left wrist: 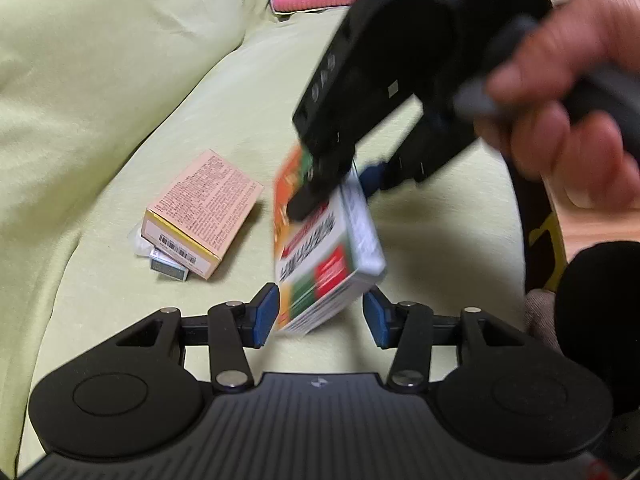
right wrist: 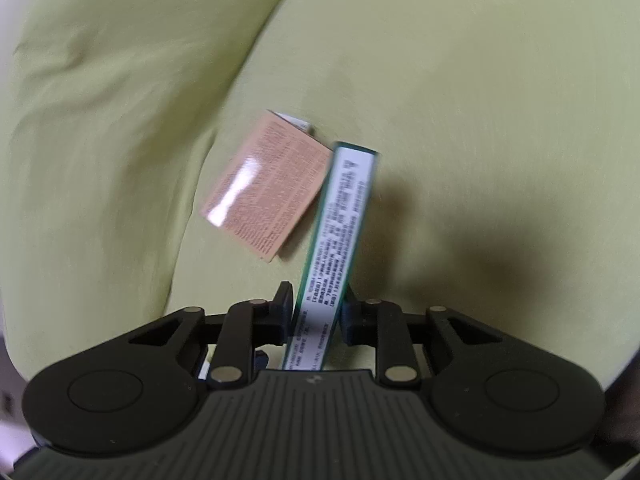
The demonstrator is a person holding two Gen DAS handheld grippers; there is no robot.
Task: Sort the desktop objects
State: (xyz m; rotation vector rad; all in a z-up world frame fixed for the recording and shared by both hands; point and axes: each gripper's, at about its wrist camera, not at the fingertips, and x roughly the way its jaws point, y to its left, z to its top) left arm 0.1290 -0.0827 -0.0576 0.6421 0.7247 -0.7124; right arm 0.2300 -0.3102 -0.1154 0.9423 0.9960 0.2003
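Right gripper: fingers clamped on white-green-orange printed carton, held above the bed.
Left gripper: fingers apart, flanking the carton's lower edge.
Peach printed cardboard box: lying near the yellow-green bedsheet fold; open sheet to the right.

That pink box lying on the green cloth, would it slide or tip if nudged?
The pink box probably tips little: it lies on a broad face. It rests partly on a smaller packet, so a push may rock it. Its glossy face looks slippery, though the green cloth should slow sliding.
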